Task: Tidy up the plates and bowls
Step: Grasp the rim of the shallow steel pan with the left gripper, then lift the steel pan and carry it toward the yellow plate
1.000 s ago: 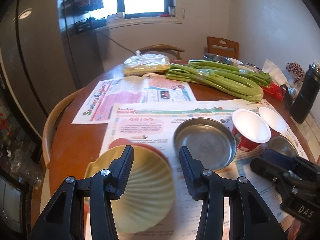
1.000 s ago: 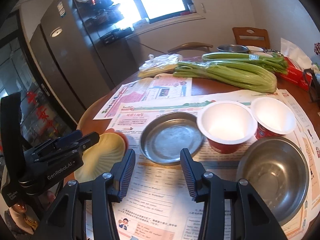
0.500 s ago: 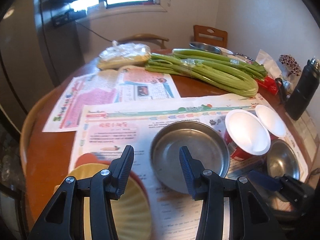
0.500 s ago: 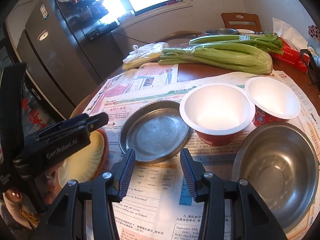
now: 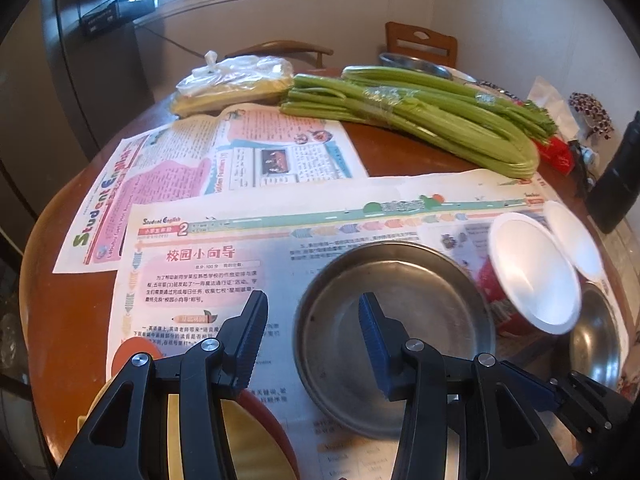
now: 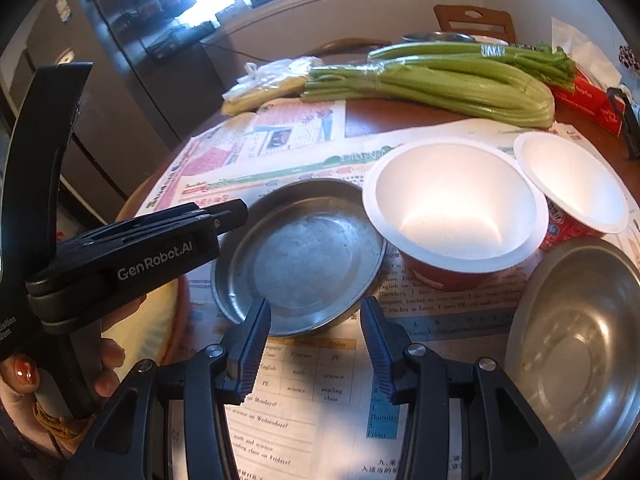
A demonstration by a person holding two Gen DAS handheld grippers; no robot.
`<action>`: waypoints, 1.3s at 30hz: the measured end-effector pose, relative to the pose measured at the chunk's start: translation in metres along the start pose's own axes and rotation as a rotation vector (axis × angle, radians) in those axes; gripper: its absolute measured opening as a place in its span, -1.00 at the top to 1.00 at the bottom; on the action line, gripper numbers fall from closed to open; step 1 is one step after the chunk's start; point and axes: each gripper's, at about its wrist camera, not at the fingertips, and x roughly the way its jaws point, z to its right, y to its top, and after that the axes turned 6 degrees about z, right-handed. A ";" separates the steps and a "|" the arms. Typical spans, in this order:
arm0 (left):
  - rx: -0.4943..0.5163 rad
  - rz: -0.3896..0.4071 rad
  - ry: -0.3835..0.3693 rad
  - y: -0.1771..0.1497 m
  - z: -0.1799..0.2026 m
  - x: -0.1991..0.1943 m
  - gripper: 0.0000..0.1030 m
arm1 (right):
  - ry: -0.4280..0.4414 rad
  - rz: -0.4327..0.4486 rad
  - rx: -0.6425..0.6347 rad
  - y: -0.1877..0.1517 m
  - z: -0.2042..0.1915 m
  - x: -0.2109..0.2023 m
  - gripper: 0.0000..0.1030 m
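Note:
A shallow steel plate (image 5: 396,332) (image 6: 300,256) lies on newspaper in the middle. My left gripper (image 5: 314,326) is open and empty, its right finger over the plate's left part, its left finger outside the rim. A cream ribbed plate on a red one (image 5: 256,444) (image 6: 152,328) lies below the left gripper. My right gripper (image 6: 316,336) is open and empty at the steel plate's near rim. Two white-lined red paper bowls (image 6: 452,212) (image 6: 576,188) stand right of the plate. A steel bowl (image 6: 572,352) (image 5: 596,344) sits at the right.
Celery bundles (image 5: 416,116) (image 6: 440,76) and a plastic bag of food (image 5: 236,84) lie at the far side of the round wooden table (image 5: 60,264). A dark bottle (image 5: 620,176) and red tissue box (image 6: 588,96) stand at the right. Chairs stand behind the table.
My left gripper has moved right, from over the cream plate to the steel plate. My right gripper has moved forward toward the steel plate. Both stay open.

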 end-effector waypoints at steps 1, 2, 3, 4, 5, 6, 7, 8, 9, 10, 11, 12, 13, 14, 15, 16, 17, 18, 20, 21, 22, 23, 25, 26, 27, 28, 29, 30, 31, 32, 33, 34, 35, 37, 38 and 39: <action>0.004 -0.006 0.008 0.000 0.000 0.004 0.05 | -0.003 -0.004 0.001 0.000 0.000 0.002 0.10; 0.001 -0.009 0.006 0.000 -0.001 0.006 0.05 | -0.006 -0.006 -0.002 0.000 0.000 0.003 0.10; -0.004 -0.016 0.004 -0.001 -0.002 0.009 0.05 | -0.010 -0.006 -0.008 0.000 0.000 0.005 0.10; -0.004 -0.024 0.003 -0.001 -0.002 0.012 0.05 | -0.013 -0.006 -0.011 0.000 -0.001 0.007 0.10; -0.001 -0.030 0.004 -0.002 -0.001 0.014 0.05 | -0.014 -0.009 -0.011 0.000 -0.001 0.009 0.10; -0.002 -0.031 0.007 -0.002 -0.001 0.016 0.05 | -0.013 -0.016 -0.008 0.000 0.000 0.012 0.10; -0.005 -0.034 0.008 -0.003 -0.002 0.018 0.05 | -0.018 -0.019 -0.009 0.000 0.000 0.014 0.10; -0.008 -0.037 0.000 -0.003 -0.002 0.020 0.05 | -0.020 -0.020 -0.011 0.001 0.000 0.015 0.10; -0.014 -0.041 -0.005 -0.003 -0.003 0.021 0.05 | -0.020 -0.021 -0.011 0.001 0.000 0.017 0.10; -0.017 -0.051 -0.008 -0.004 -0.004 0.024 0.05 | -0.018 -0.022 -0.010 0.001 0.001 0.018 0.10; -0.016 -0.060 -0.004 -0.004 -0.004 0.027 0.05 | -0.015 -0.024 -0.007 0.001 0.001 0.019 0.10; -0.016 -0.064 0.002 -0.005 -0.004 0.029 0.05 | -0.014 -0.025 -0.005 0.002 0.002 0.020 0.10; -0.013 -0.070 0.008 -0.005 -0.004 0.031 0.05 | -0.015 -0.024 -0.006 0.003 0.002 0.021 0.10; -0.012 -0.074 0.007 -0.006 -0.005 0.032 0.05 | -0.016 -0.023 -0.008 0.003 0.001 0.021 0.10; -0.014 -0.083 0.002 -0.006 -0.005 0.034 0.06 | -0.019 -0.022 -0.011 0.003 0.001 0.022 0.10; -0.014 -0.088 -0.002 -0.007 -0.005 0.035 0.08 | -0.022 -0.019 -0.019 0.003 0.000 0.022 0.10; -0.013 -0.097 -0.006 -0.008 -0.005 0.037 0.14 | -0.025 -0.018 -0.026 0.002 -0.001 0.023 0.10; -0.013 -0.099 -0.012 -0.008 -0.004 0.037 0.23 | -0.027 -0.018 -0.032 0.002 -0.002 0.024 0.09; -0.002 -0.098 -0.018 -0.009 -0.001 0.036 0.33 | -0.024 -0.016 -0.036 0.002 -0.003 0.024 0.06; 0.003 -0.094 -0.010 -0.010 -0.001 0.036 0.34 | -0.018 -0.013 -0.039 0.002 -0.004 0.024 0.06; 0.004 -0.091 -0.009 -0.010 -0.001 0.035 0.34 | -0.019 -0.011 -0.045 0.002 -0.004 0.024 0.06; 0.001 -0.093 -0.008 -0.011 -0.001 0.035 0.34 | -0.020 -0.010 -0.050 0.002 -0.004 0.024 0.06; 0.000 -0.089 -0.003 -0.012 -0.002 0.032 0.33 | -0.017 -0.004 -0.058 0.001 -0.006 0.023 0.06; 0.003 -0.085 0.003 -0.012 -0.001 0.030 0.33 | -0.012 -0.002 -0.056 0.001 -0.006 0.021 0.06; 0.002 -0.079 0.004 -0.012 -0.001 0.027 0.33 | -0.009 -0.001 -0.055 0.001 -0.007 0.020 0.06; 0.008 -0.069 0.005 -0.012 0.000 0.024 0.33 | -0.006 -0.001 -0.055 0.000 -0.007 0.018 0.06; 0.008 -0.065 0.006 -0.012 0.000 0.021 0.33 | -0.006 0.004 -0.056 0.000 -0.008 0.016 0.06; 0.004 -0.058 0.006 -0.012 0.000 0.018 0.33 | -0.005 0.011 -0.059 0.000 -0.009 0.012 0.06; 0.006 -0.051 0.004 -0.012 0.000 0.014 0.33 | -0.003 0.014 -0.061 0.001 -0.009 0.011 0.06; 0.004 -0.046 0.002 -0.012 0.000 0.011 0.33 | 0.000 0.019 -0.060 0.001 -0.010 0.008 0.06; 0.000 -0.042 0.001 -0.011 -0.001 0.008 0.33 | 0.003 0.023 -0.062 0.001 -0.011 0.005 0.06; -0.005 -0.036 -0.001 -0.012 -0.002 0.003 0.33 | 0.007 0.028 -0.064 0.001 -0.012 0.002 0.06; -0.008 -0.032 -0.001 -0.012 -0.002 0.000 0.33 | 0.010 0.033 -0.066 0.001 -0.013 -0.001 0.06; -0.015 -0.017 -0.004 -0.012 -0.004 -0.010 0.33 | 0.014 0.046 -0.074 0.001 -0.016 -0.008 0.06; -0.022 -0.010 -0.004 -0.013 -0.005 -0.016 0.33 | 0.018 0.054 -0.079 0.002 -0.018 -0.013 0.06; -0.026 -0.002 -0.004 -0.013 -0.007 -0.020 0.33 | 0.022 0.064 -0.084 0.002 -0.020 -0.017 0.06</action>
